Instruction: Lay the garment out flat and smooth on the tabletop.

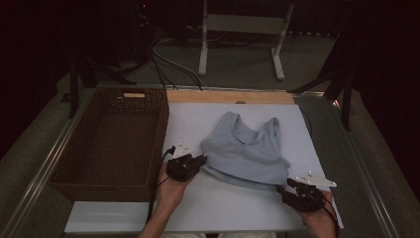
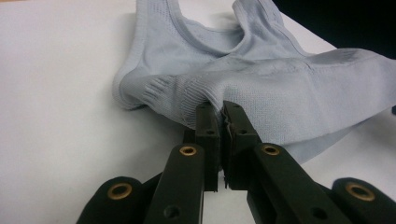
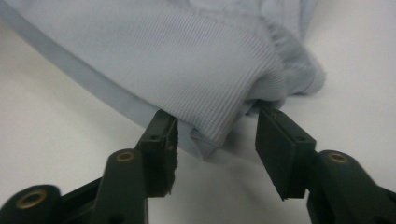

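My left gripper is clamped on the ribbed hem of the pale blue-grey knitted sports top, which lies crumpled near the middle of the white sheet-covered table, just right of the brown woven rectangular basket. My right gripper stands partly open, its jaws astride a fold of the same hem at the garment's near right corner, pads not pressing. I judge this the grasping step for handling the top. The next move calls for closing the right jaws squarely on the fold, then lifting both corners together, evenly, so neither slips.
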Motion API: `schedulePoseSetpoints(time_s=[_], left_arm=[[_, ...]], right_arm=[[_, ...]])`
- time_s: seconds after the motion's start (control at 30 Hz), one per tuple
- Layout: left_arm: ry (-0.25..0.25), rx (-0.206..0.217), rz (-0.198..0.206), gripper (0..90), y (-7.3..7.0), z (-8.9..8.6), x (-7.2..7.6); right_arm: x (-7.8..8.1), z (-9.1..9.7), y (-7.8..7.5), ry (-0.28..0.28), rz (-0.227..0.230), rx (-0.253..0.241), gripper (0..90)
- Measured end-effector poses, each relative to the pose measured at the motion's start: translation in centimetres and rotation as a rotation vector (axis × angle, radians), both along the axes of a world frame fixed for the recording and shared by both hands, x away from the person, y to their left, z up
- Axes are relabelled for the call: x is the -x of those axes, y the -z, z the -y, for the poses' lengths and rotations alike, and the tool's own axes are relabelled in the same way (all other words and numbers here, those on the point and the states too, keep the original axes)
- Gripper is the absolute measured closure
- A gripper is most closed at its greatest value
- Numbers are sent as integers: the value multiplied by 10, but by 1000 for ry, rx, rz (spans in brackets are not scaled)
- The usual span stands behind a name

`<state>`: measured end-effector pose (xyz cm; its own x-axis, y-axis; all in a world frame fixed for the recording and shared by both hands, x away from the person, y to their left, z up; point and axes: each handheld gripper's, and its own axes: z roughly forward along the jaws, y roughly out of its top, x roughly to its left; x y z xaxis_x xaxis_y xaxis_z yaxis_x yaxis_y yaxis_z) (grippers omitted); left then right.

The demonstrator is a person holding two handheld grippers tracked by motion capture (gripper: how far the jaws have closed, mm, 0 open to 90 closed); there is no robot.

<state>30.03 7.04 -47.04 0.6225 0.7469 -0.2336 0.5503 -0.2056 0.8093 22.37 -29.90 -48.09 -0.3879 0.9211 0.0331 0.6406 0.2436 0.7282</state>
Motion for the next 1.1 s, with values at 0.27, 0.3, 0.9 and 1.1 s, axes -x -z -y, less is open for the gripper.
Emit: schedulePoseSetpoints(time_s=[0.27, 0.3, 0.9, 1.1], left_arm=[[2, 2, -2, 882, 0, -1, 0], [2, 2, -3, 882, 0, -1, 0], [8, 6, -19, 881, 5, -6, 4], [9, 9, -18, 881, 5, -6, 4]], right_arm=[[-6, 2, 9, 16, -42, 24, 738], [-4, 3, 8, 20, -40, 31, 803], [12, 16, 5, 52, -74, 46, 621], [16, 21, 2, 20, -66, 15, 434]])
